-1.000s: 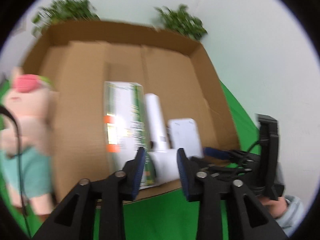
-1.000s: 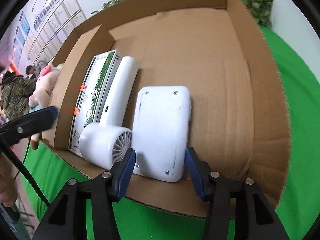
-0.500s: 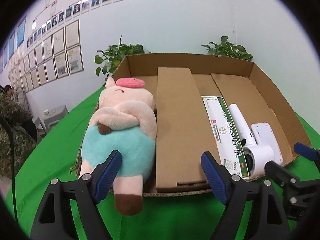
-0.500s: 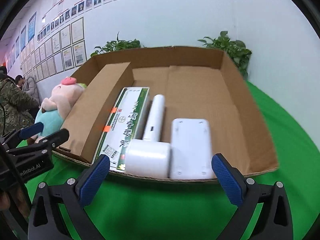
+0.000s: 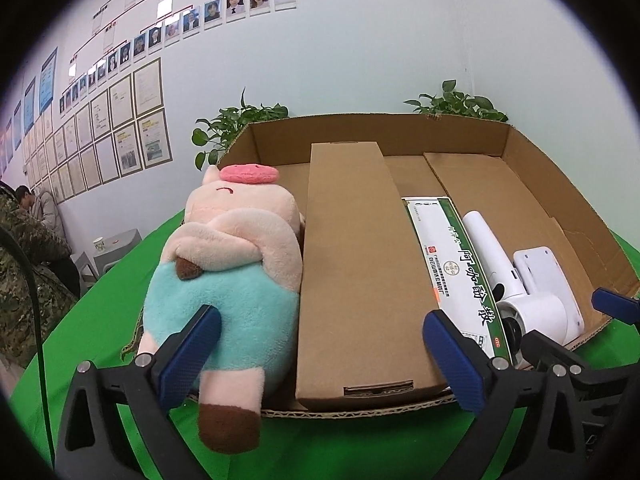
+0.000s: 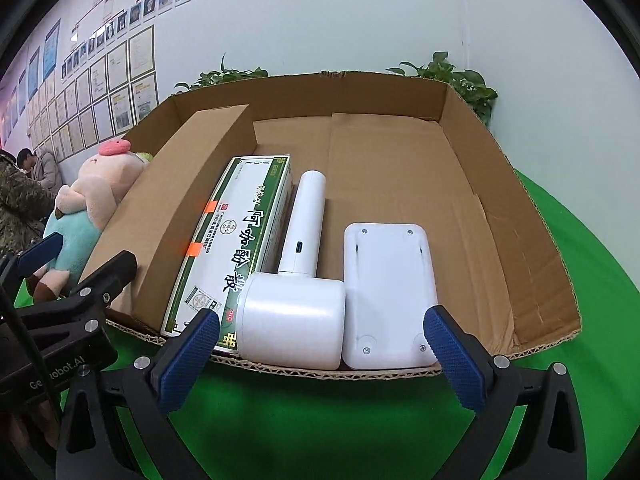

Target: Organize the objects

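Observation:
An open cardboard box [image 6: 500, 184] lies on green cloth. Along its floor sit a green-and-white carton [image 6: 240, 240], a white hair dryer [image 6: 300, 304] and a flat white device [image 6: 386, 292]. A raised cardboard flap [image 5: 352, 264] stands left of the carton [image 5: 452, 264]. Left of the flap lies a plush pig [image 5: 232, 264], its feet hanging over the front edge. My left gripper [image 5: 320, 320] hovers before the flap, jaws opening, nothing between them. My right gripper [image 6: 320, 320] stands open in front of the dryer and the device, touching neither.
Two potted plants [image 6: 452, 80] stand behind the box against a white wall hung with framed papers. Green cloth [image 6: 580, 264] spreads around the box. People sit at the far left [image 5: 36, 232]. A black cable [image 5: 38, 320] hangs at the left.
Both grippers have drawn back from the box and opened wide. The left view has swung left, from the hair dryer to the flap and the plush pig.

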Motion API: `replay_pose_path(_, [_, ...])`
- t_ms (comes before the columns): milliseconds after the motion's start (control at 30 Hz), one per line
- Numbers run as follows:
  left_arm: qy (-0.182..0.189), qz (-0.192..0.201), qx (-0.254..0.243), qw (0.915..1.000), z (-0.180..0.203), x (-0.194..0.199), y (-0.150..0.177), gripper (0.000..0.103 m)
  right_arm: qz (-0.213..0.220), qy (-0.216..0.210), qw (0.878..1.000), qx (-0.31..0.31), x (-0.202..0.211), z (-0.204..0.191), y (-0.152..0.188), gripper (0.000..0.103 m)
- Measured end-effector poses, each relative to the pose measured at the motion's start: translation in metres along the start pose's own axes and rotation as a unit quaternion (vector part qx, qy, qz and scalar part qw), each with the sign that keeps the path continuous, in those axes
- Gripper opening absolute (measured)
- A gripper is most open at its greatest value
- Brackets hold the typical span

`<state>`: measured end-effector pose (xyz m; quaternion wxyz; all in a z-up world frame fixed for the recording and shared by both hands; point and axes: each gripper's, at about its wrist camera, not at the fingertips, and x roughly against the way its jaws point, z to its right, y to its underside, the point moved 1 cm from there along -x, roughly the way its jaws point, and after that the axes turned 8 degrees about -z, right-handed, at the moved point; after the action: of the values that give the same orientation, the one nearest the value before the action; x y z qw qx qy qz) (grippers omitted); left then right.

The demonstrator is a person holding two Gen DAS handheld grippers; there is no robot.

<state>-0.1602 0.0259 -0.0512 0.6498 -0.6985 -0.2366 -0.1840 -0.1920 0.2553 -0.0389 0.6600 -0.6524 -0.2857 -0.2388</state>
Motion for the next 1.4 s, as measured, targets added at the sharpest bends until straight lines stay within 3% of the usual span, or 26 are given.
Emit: replay_pose_path(1400, [0.004, 0.0, 0.0, 1.0, -0.0042, 0.0086, 0.002, 0.102, 0.001, -0.002, 1.0, -0.002, 0.0049, 0.0019, 0.0015, 0.103])
